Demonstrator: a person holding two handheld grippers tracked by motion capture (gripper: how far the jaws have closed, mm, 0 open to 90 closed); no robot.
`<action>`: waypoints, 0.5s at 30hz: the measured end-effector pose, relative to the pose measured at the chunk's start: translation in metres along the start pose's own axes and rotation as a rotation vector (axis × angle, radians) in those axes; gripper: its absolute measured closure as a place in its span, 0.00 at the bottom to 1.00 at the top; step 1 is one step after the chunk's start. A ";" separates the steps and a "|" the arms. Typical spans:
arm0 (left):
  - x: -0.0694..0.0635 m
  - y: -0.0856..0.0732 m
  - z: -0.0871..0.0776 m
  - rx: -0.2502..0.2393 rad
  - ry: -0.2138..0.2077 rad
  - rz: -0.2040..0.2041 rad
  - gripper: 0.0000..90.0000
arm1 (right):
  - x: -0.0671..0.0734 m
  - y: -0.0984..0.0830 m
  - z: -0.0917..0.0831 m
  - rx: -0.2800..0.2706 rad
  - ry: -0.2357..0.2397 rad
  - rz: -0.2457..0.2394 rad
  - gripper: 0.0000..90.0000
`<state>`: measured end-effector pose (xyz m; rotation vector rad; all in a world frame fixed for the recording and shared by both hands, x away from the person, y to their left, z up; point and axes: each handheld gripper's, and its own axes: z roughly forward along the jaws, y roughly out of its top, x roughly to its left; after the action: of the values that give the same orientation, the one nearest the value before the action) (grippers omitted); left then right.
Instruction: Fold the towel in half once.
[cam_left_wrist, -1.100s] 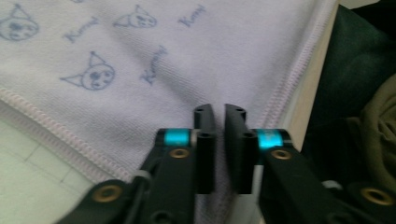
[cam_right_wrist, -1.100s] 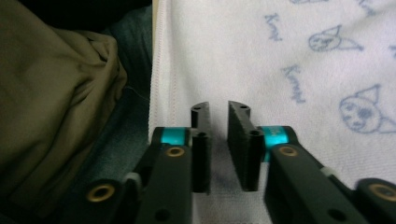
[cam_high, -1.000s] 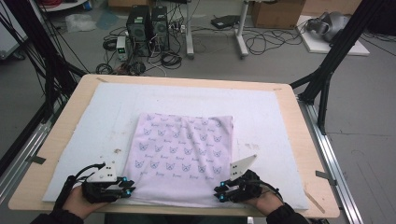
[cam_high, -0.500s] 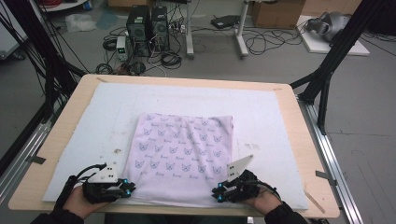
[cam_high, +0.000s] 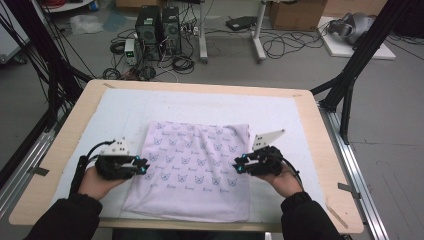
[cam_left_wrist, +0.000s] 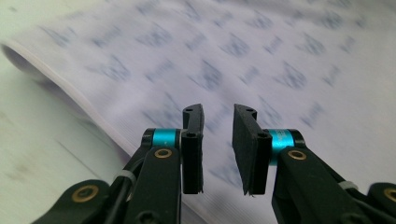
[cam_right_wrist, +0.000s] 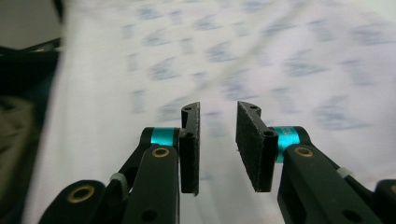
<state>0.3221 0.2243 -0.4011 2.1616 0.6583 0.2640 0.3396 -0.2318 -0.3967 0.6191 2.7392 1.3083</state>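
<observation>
Both grippers, left (cam_high: 144, 167) and right (cam_high: 237, 167), jaws just opening, empty, over lilac butterfly-print cloth (cam_high: 192, 165); pinch edges at 9 and 3 o'clock evenly.

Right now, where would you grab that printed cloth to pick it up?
Probably at the cloth's two side edges, each gripper coming in from its own side. It lies flat, and the left edge curls slightly off the table, giving jaws something to pinch.
</observation>
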 end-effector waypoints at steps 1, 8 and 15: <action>0.006 0.005 0.002 -0.008 0.017 -0.006 0.81 | -0.009 0.003 -0.001 0.004 -0.020 0.009 0.75; 0.067 0.028 0.023 -0.061 0.093 -0.152 0.81 | -0.070 0.017 -0.007 -0.051 -0.147 0.097 0.72; 0.095 0.030 0.050 -0.002 0.220 -0.273 0.55 | -0.102 0.021 0.009 0.005 -0.243 0.133 0.61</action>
<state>0.4328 0.2272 -0.4129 2.0273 1.0665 0.3575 0.4421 -0.2516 -0.4002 0.9098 2.5437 1.1626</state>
